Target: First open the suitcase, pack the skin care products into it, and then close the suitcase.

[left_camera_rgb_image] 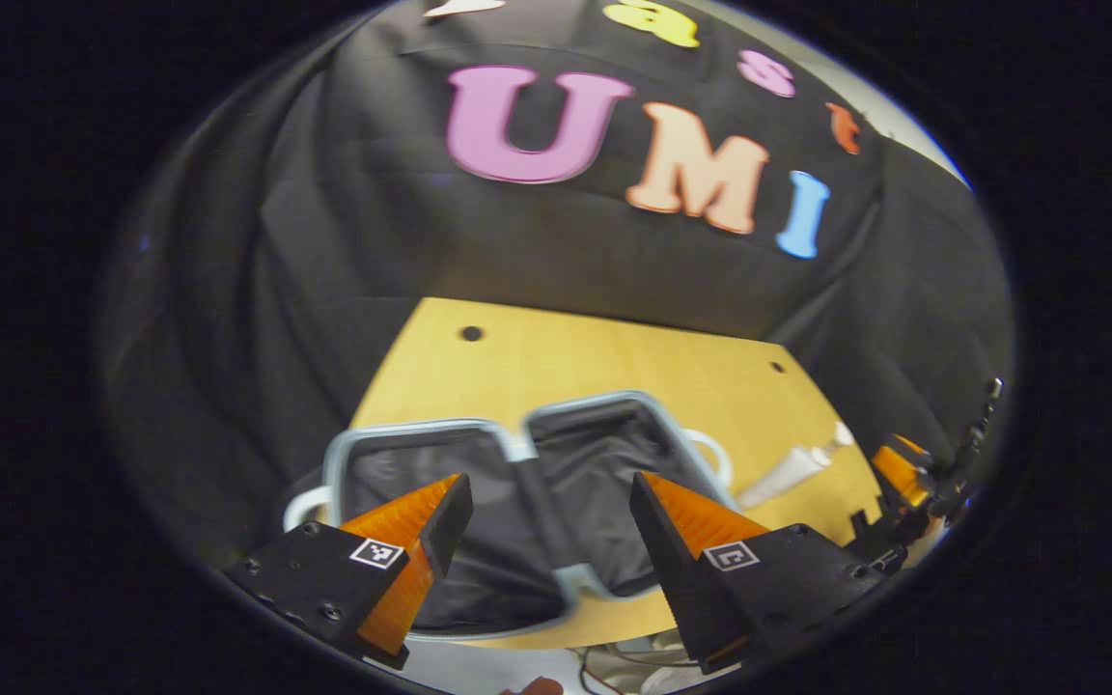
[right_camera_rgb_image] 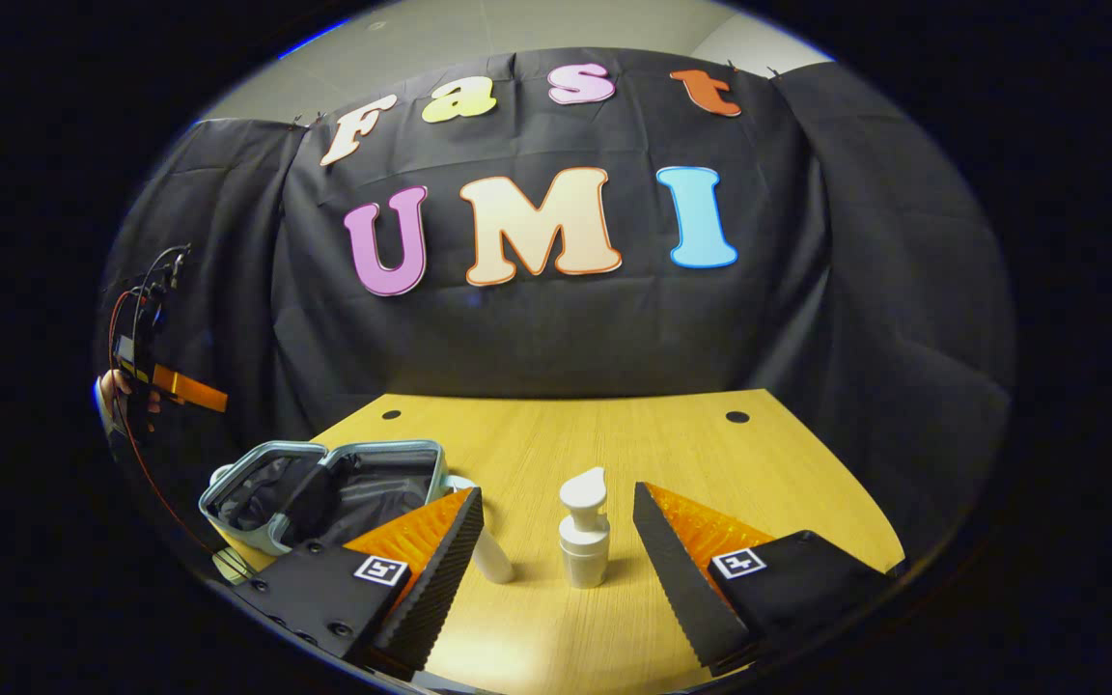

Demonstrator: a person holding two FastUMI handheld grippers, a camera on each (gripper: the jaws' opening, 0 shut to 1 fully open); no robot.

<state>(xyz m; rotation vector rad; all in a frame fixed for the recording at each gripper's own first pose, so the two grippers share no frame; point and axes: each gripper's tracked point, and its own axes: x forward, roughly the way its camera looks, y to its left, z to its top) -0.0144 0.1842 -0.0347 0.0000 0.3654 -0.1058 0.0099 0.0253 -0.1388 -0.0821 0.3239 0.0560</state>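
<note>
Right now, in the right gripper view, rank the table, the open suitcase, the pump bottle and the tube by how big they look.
1. Wooden table, largest by far.
2. Open suitcase, lying flat at the table's left end.
3. Pump bottle, standing between the right gripper's open fingers.
4. Tube, unsure: a finger hides part of it, so it may match the bottle.

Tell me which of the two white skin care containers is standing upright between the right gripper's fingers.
The pump bottle. It stands upright on the table, in line with the open right gripper, apart from both fingers. The other, a tube, leans beside the suitcase.
</note>
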